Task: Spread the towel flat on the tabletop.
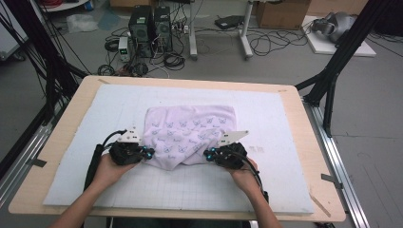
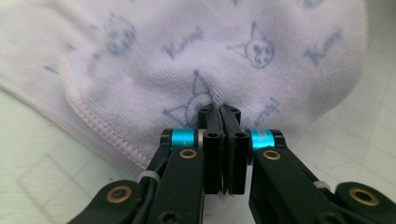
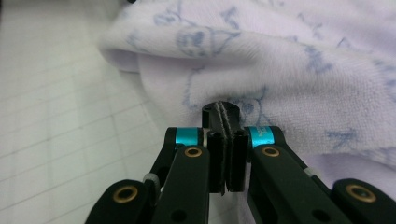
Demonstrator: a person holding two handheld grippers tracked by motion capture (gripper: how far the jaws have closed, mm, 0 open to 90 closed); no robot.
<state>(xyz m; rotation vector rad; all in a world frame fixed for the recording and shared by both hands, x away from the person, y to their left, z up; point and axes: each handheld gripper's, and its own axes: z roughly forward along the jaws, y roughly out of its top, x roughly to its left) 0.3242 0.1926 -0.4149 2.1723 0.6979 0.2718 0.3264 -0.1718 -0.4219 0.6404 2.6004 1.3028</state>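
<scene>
Towel (image 1: 190, 135) near edge pinched by left hand-held gripper (image 1: 148, 154) and right hand-held gripper (image 1: 207, 153), bare mat (image 1: 190, 190) around

Your towel (image 1: 190, 133) was pale lilac with blue cartoon prints; the mat (image 1: 266, 185) at lower frame was white, gridded.

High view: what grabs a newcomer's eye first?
The pale lilac towel with blue cartoon print, lying rumpled mid-table on the white gridded mat. The left gripper and the right gripper flank its near edge, each with jaws pinched shut on the cloth; the two gripper views show fabric caught at the jaw tips. Behind the table, the floor holds computer towers and tangled cables.
</scene>
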